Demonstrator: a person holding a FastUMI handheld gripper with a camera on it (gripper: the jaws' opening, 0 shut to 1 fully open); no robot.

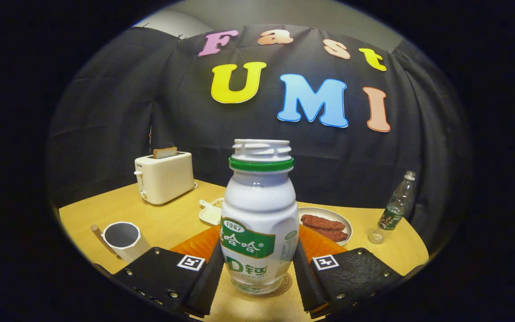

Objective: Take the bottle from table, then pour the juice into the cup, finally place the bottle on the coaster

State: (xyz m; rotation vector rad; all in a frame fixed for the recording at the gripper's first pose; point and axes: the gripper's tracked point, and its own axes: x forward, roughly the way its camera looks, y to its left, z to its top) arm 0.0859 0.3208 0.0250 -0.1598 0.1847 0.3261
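— Between the two black fingers (258, 264), what stands there?

— A white bottle (259, 219) with a green label and green neck ring, upright, its cap off. Its base sits on a round coaster (284, 286) on the table (172, 219); only the coaster's rim peeks out under it.

— Are the fingers clamped on it?

— They sit close on either side of the bottle's lower body, apparently touching. Whether both truly press, I cannot tell.

— And the cup?

— A white cup (123, 239) stands to the left, just beyond the left finger, upright and open at the top. I cannot make out what is inside.

— What lies behind the bottle?

— An orange mat (199, 243) spreads out on both sides of it. Farther back, a plate (344, 223) with reddish-brown strips of food, and a small white dish (210, 212) with a handle. A cream toaster (164, 176) with a slice of toast (165, 152) sticking up stands at the back left. Well apart on the right, a clear plastic bottle (394, 208) with a green label stands upright.
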